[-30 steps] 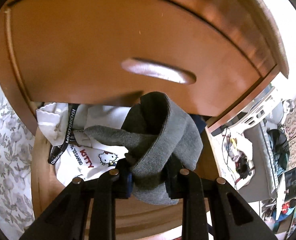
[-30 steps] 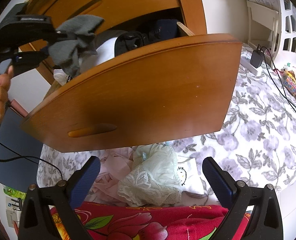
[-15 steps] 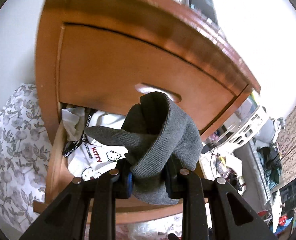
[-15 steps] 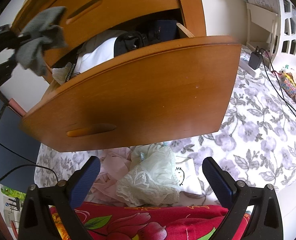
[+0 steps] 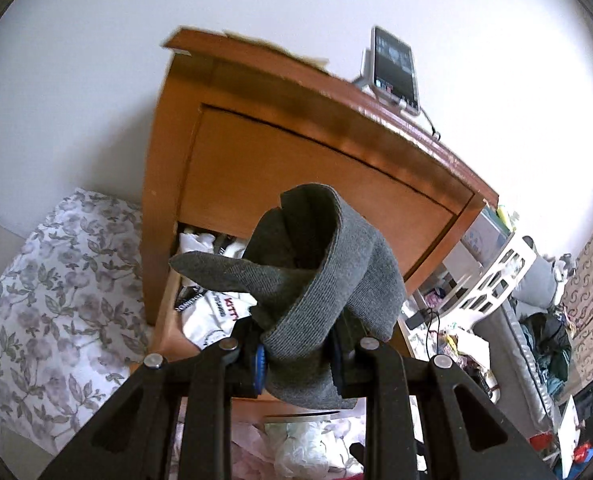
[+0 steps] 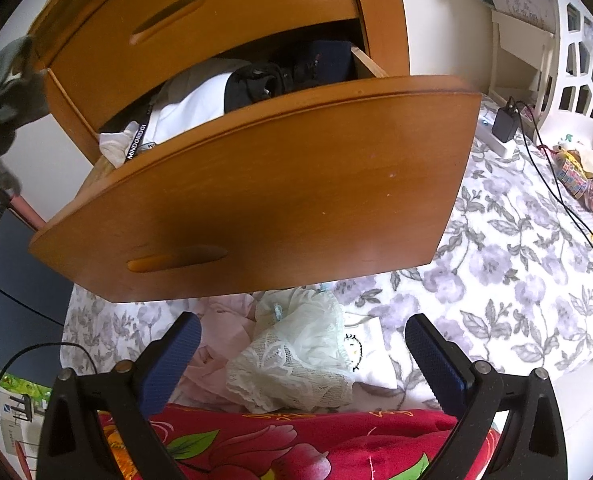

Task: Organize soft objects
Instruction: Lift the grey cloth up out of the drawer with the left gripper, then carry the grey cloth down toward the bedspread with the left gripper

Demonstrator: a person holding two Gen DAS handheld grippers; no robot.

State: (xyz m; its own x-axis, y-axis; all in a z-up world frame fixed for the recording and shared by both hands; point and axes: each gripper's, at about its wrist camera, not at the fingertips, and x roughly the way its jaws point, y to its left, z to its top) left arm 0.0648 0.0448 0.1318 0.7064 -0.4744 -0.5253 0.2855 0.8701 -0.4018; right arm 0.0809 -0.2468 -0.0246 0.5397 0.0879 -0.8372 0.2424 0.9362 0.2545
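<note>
Grey knit garment, clamped in left gripper, held in the air in front of a wooden dresser.

Item: grey knit garment (image 5: 328, 276), bunched and folded over itself, pinched between the nearly closed jaws of the left gripper (image 5: 298, 354); blue pad edge visible at its left side. It hangs clear above the open lower drawer (image 6: 256, 184) of the wooden dresser (image 5: 256, 152). Drawer contents: white printed shirt (image 5: 216, 312) with red lettering reading "KITT…", partly covered; black strap (image 6: 136, 145) lettered "MINDBRIDGE", last letters unclear; dark folded clothing (image 6: 272, 80). On the dresser top: a phone (image 5: 394, 68) on a stand, screen text unreadable. Right gripper (image 6: 302, 338): jaws wide apart, holding nothing, poised above a pale lace garment (image 6: 296, 360) lying on the floral bedsheet (image 6: 516, 280), beside a red flowered cloth (image 6: 276, 444).
</note>
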